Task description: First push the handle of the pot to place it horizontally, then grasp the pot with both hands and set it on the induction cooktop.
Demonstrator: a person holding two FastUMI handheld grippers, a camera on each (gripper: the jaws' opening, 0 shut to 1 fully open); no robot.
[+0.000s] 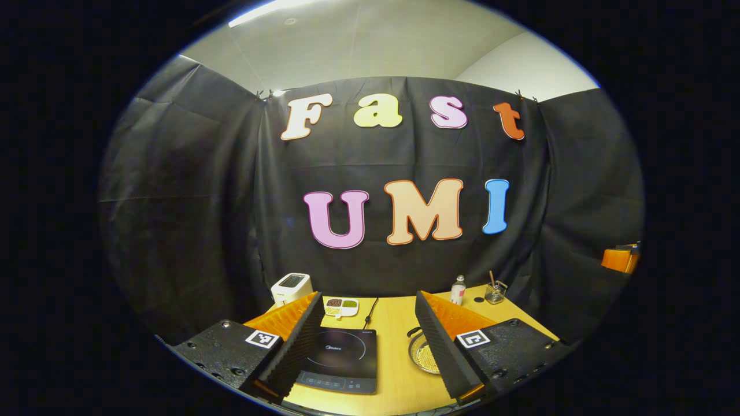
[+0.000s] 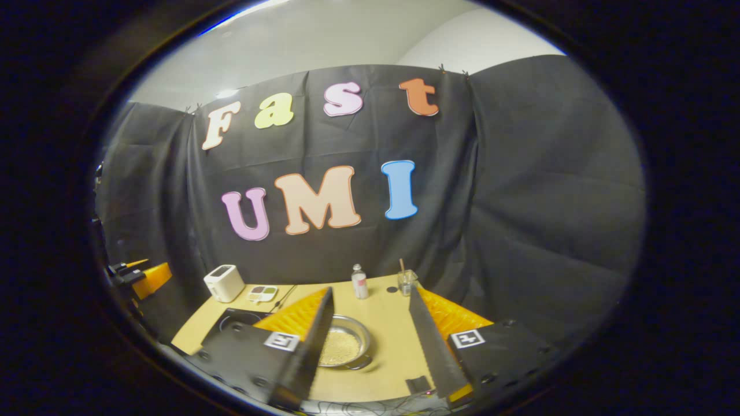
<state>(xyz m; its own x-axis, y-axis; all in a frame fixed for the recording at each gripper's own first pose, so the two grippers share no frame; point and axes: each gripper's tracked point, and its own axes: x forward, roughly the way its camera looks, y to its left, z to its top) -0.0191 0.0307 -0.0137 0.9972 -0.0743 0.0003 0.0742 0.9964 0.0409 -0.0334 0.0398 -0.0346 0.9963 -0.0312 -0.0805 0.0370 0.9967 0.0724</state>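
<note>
Pot (image 2: 342, 346) sits on the wooden table (image 2: 393, 323), to the right of the induction cooktop (image 1: 338, 361) and well short of it, with pale grains or the like covering its bottom. It lies straight ahead of the right gripper (image 2: 370, 341), framed between that gripper's two fingers, which fits a first step aimed at the pot's handle. A small loop handle shows at the pot's near rim in the right gripper view, though I cannot tell which way the handle stands overall. In the left gripper view the pot is half hidden behind one finger, while the cooktop lies between the fingers of the left gripper (image 1: 367, 341); I judge the left hand is parked above the target, waiting for the two-handed lift.

Both sets of tongs stand wide, holding nothing, and neither touches the pot or the cooktop. Each gripper is held above the table's near edge, pointing forward and slightly down, roughly level. At the far left of the right gripper view another gripper shows at the edge, well apart.

Along the back of the table stand a toaster (image 1: 291, 289), a small divided dish (image 1: 341, 306), a bottle (image 2: 359, 283) and a glass jar (image 2: 407, 282), all clear of the path between pot and cooktop. The push on the handle is not yet done, so the task looks to be at its start
</note>
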